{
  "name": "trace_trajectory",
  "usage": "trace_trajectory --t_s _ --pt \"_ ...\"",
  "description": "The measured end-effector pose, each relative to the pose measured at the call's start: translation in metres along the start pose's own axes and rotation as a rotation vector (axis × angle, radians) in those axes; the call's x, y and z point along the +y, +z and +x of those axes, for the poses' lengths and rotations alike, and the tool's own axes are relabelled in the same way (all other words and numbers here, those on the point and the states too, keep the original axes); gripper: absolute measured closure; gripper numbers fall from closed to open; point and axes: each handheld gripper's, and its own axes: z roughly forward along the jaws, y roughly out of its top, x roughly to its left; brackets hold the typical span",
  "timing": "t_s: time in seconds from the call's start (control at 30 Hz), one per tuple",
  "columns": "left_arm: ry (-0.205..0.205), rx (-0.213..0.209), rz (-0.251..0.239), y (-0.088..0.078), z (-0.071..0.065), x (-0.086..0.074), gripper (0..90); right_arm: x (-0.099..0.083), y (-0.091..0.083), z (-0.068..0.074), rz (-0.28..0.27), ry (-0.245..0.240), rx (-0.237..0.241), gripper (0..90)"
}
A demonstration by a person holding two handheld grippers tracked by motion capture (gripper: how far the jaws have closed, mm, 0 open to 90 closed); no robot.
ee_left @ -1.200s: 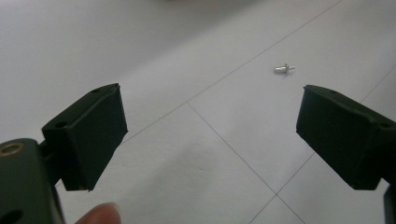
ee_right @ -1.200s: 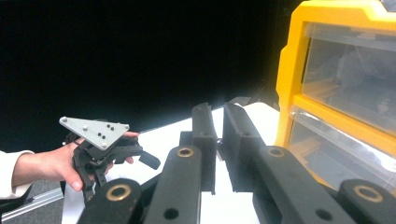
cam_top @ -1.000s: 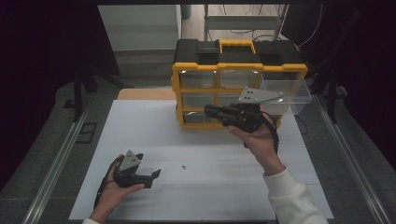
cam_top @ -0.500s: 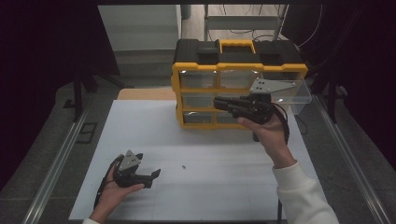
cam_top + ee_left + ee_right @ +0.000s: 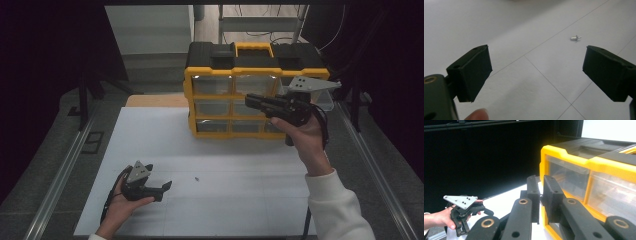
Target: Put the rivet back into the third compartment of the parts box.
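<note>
White table (image 5: 225, 200) amid dark surroundings; left gripper (image 5: 167, 186) jaws spread, right gripper (image 5: 248, 100) jaws nearly together.

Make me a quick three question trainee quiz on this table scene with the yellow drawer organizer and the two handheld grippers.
1. True or false: the left gripper has its jaws open.
2. What lies on the white mat ahead of it? A) small metal pin B) coin C) key
3. Which gripper is raised before the yellow drawer organizer?

Key: 1 true. 2 A. 3 the right gripper, jaws nearly shut, nothing seen between them.
</note>
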Motion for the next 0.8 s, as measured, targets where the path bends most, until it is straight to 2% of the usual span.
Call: trace_trajectory --t_s 0.4,0.8 --pt "-0.002 0.000 -0.001 0.000 0.000 0.000 8.9 0.002 -0.011 -0.009 0.009 0.004 -0.042 83.7" --pt "-0.011 -0.003 -0.009 -0.001 0.001 0.000 8.9 0.005 -0.026 -0.020 -0.008 0.017 -0.083 83.7"
